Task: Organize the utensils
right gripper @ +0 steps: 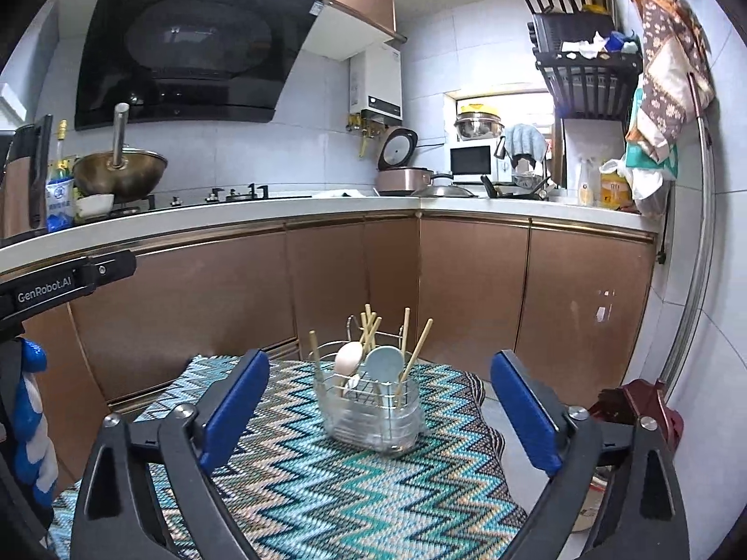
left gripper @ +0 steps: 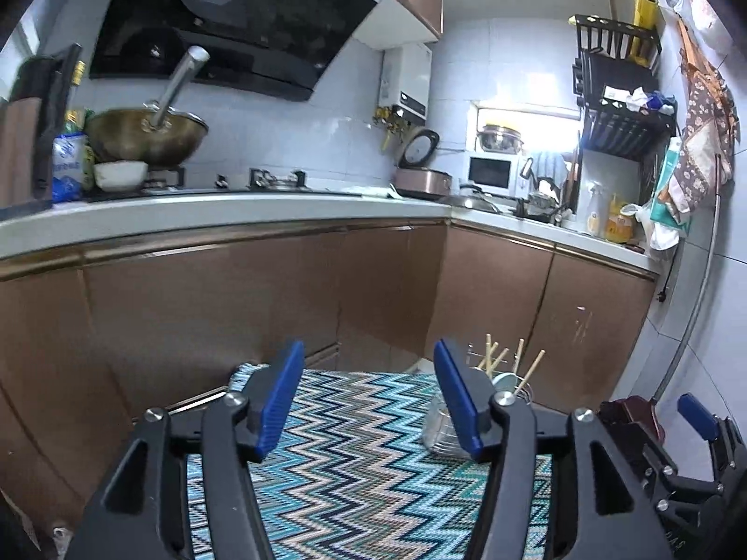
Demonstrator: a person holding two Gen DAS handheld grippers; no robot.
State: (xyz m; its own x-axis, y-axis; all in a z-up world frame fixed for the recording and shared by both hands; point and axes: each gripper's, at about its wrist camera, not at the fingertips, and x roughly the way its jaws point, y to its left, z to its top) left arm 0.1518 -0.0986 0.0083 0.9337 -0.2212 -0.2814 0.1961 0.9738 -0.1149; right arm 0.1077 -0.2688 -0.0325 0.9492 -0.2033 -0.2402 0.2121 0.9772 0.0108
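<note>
A wire utensil caddy (right gripper: 371,413) with a clear base stands on the zigzag cloth (right gripper: 327,490) covering a small table. Several wooden chopsticks (right gripper: 369,326), a cream spoon (right gripper: 349,358) and a pale blue spoon (right gripper: 384,364) stick up out of it. My right gripper (right gripper: 380,413) is open wide, well short of the caddy, with nothing between its blue pads. My left gripper (left gripper: 369,403) is open over bare cloth, empty; the caddy (left gripper: 441,429) shows partly behind its right finger. The right gripper (left gripper: 695,424) appears at the left wrist view's right edge.
Brown base cabinets (right gripper: 467,280) under a white L-shaped counter (right gripper: 327,210) stand behind the table. A wok (right gripper: 120,172), a rice cooker (right gripper: 401,172) and a microwave (right gripper: 471,161) are on the counter. A dark red stool (right gripper: 639,408) sits at the right by a tiled wall.
</note>
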